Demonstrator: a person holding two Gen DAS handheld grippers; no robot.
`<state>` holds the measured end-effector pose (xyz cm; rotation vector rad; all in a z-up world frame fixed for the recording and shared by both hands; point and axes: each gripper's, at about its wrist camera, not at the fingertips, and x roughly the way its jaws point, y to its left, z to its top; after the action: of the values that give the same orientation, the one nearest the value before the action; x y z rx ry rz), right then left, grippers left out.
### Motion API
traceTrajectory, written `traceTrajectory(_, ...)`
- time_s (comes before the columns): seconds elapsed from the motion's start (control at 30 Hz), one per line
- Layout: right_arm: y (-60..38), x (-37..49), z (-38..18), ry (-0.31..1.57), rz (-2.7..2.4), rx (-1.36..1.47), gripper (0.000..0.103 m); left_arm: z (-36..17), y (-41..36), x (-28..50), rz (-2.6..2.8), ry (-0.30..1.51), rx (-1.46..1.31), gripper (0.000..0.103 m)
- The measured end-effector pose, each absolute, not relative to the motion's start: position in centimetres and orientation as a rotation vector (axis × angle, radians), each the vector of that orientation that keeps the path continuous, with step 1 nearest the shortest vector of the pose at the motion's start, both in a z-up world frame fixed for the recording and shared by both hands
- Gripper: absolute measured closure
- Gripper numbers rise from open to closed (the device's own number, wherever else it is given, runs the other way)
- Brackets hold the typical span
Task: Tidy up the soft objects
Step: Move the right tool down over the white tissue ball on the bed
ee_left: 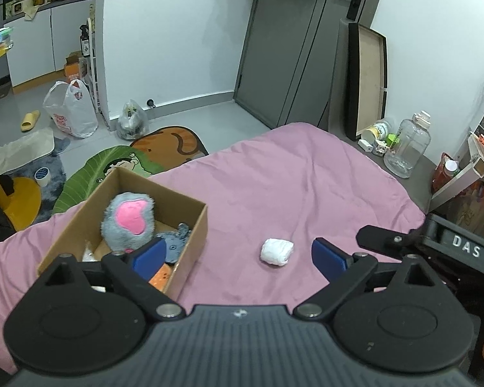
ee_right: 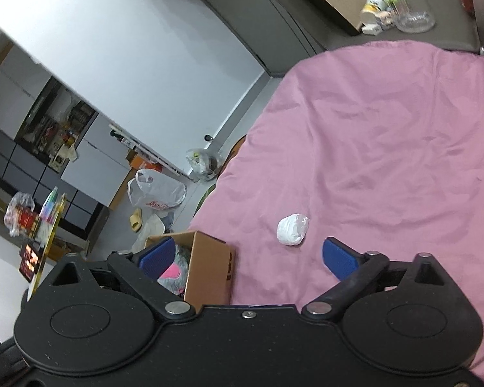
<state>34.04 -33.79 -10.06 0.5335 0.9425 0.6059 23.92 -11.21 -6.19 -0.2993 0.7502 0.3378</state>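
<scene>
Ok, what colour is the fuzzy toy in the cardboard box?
Grey fur with a bright pink patch: the fuzzy toy shows best in the left wrist view.

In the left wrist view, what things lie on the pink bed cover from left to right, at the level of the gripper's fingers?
Brown cardboard box holding a grey plush toy with a pink patch → small white wrapped bundle → black tip of the right gripper, at the right edge.

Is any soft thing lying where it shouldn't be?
Yes. The white bundle lies alone on the pink sheet, outside the box. The fuzzy grey and pink toy is already in the box, so the bundle looks left out.
</scene>
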Motion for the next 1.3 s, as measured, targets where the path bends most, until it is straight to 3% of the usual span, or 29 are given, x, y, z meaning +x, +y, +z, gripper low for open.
traceTrajectory(0.17,-33.9,36.0,-11.7,0.996,0.571,0.583,0.015,-7.4,-11.7,26.1,0.328,0.792,-0.315,0.009)
traceTrajectory(0.33,-33.2,37.5,-12.6,1.014,0.565,0.584,0.016,-8.5,-12.0,27.6,0.322,0.807,-0.343,0.011)
traceTrajectory(0.73,-33.2,39.6,-17.4,1.068,0.551,0.679,0.027,-11.9,-12.8,30.7,0.280,0.855,-0.329,0.023)
traceTrajectory(0.93,-33.1,41.0,-19.9,1.125,0.523,0.731,0.040,-15.5,-12.4,32.2,0.245,0.925,-0.368,0.031)
traceTrajectory(1.3,-32.8,42.8,-22.0,1.162,0.516,0.805,0.045,-19.2,-12.5,35.8,0.198,0.972,-0.365,0.035)
